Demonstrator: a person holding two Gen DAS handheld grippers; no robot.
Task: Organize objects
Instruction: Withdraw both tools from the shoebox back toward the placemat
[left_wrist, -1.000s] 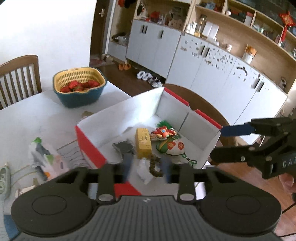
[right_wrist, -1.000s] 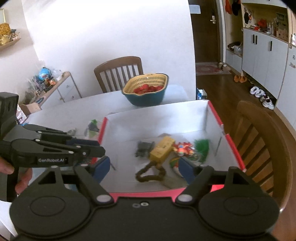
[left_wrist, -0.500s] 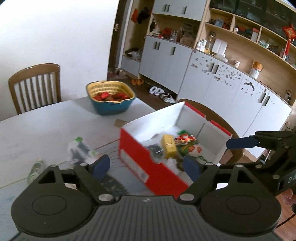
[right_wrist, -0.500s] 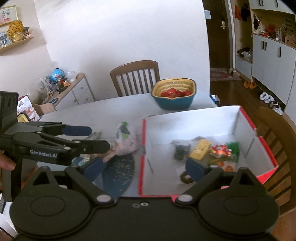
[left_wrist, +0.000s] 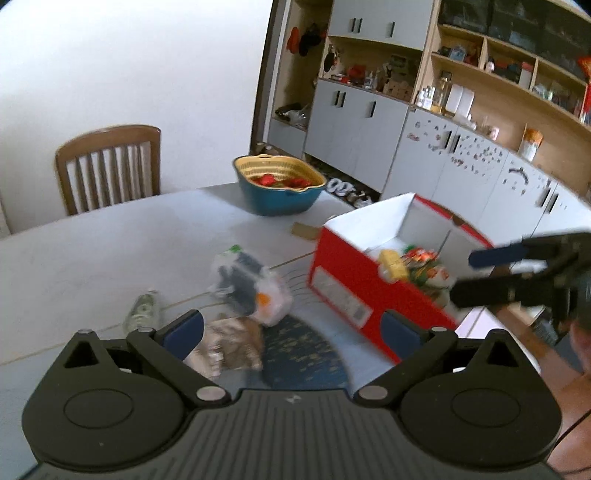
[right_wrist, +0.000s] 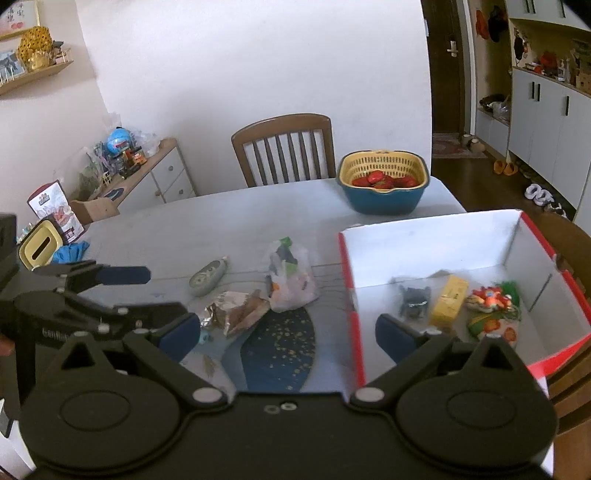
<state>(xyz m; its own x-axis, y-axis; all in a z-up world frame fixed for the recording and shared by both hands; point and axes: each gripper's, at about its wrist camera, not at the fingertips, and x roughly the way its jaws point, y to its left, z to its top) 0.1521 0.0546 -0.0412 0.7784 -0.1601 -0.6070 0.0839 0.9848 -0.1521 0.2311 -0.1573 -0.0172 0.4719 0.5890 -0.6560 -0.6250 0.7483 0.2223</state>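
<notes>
A red and white cardboard box (right_wrist: 436, 243) (left_wrist: 351, 280) stands on the right of the table and holds a yellow block (right_wrist: 450, 298), a dark clip (right_wrist: 415, 301) and a colourful ornament (right_wrist: 493, 308). On the table to its left lie a clear bag of small items (right_wrist: 290, 277) (left_wrist: 251, 284), a foil wrapper (right_wrist: 236, 308) (left_wrist: 229, 343) and a small grey bottle (right_wrist: 208, 273) (left_wrist: 142, 310). My left gripper (left_wrist: 291, 330) is open and empty above the wrapper; it also shows in the right wrist view (right_wrist: 133, 291). My right gripper (right_wrist: 286, 328) is open and empty; in the left wrist view (left_wrist: 480, 273) it hovers over the box.
A blue and yellow basket of red fruit (right_wrist: 384, 184) (left_wrist: 280, 188) stands at the far edge. A wooden chair (right_wrist: 284, 147) is behind the table and another (right_wrist: 569, 280) at the right. A dark blue patterned mat (right_wrist: 280, 347) lies near me. A sideboard (right_wrist: 147, 177) is left.
Both grippers have pulled back from the box and swung left over the table. The left gripper's fingers have opened wide. The loose items beside the box have come into view.
</notes>
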